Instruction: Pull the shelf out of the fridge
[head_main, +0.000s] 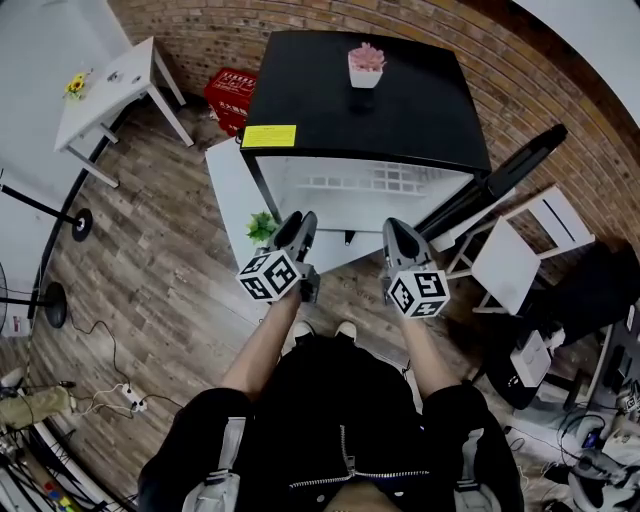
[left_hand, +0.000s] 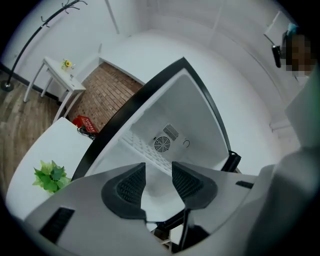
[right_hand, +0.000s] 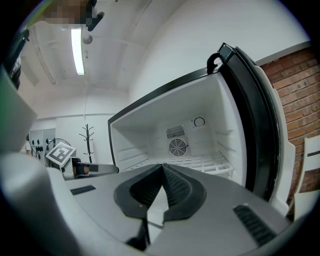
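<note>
Fridge: small, black top, white interior. Door swung wide open at the right side. Shelf: white grid, lying level inside the cavity, spanning wall to wall below the round rear fan grille. Shelf is bare.

shelf apparently inside open fridge

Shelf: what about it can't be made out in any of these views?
Head view: shelf rear hidden under the fridge top; its rails too small to see.
Left gripper view: front edge behind the left gripper.
Right gripper view: most of the front edge behind the right gripper.
</note>
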